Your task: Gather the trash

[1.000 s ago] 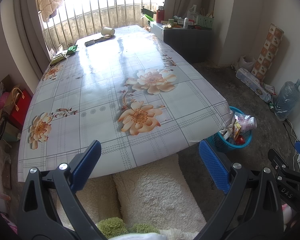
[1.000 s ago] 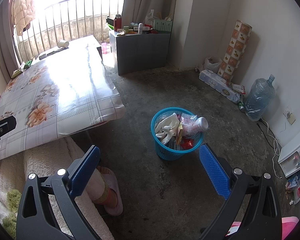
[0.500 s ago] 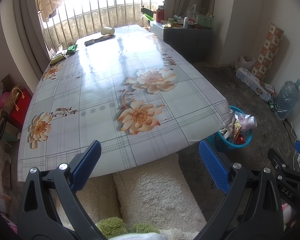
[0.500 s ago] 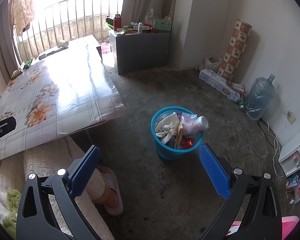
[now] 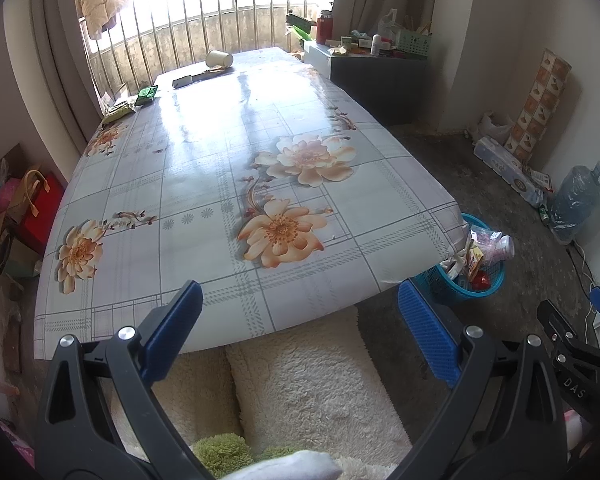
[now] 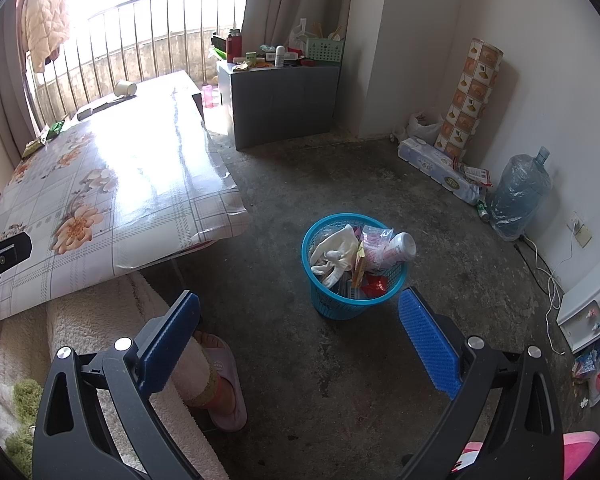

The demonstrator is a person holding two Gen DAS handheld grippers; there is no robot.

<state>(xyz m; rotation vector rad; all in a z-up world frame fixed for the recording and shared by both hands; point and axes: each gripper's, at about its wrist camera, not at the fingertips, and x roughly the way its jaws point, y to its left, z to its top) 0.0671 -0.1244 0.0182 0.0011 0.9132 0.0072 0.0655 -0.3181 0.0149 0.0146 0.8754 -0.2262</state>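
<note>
A blue plastic basket (image 6: 354, 302) stands on the concrete floor, filled with a white glove, wrappers and a pink-white bottle. In the left wrist view the same basket (image 5: 466, 286) peeks out past the table's near right corner. My right gripper (image 6: 300, 328) hovers open just in front of the basket, holding nothing. My left gripper (image 5: 300, 328) is open and empty over the near edge of the flower-patterned table (image 5: 204, 184). At the table's far end lie a tipped paper cup (image 5: 219, 58), a flat white-and-dark item (image 5: 196, 78) and two green packets (image 5: 147, 95).
A grey cabinet (image 6: 286, 98) crowded with small things stands behind the table. A paper-towel pack (image 6: 440, 172), a patterned roll (image 6: 472, 96) and a water jug (image 6: 518, 194) line the right wall. Fluffy cushions (image 5: 308, 380) lie under the table's near edge, with a slippered foot (image 6: 220, 388) beside them.
</note>
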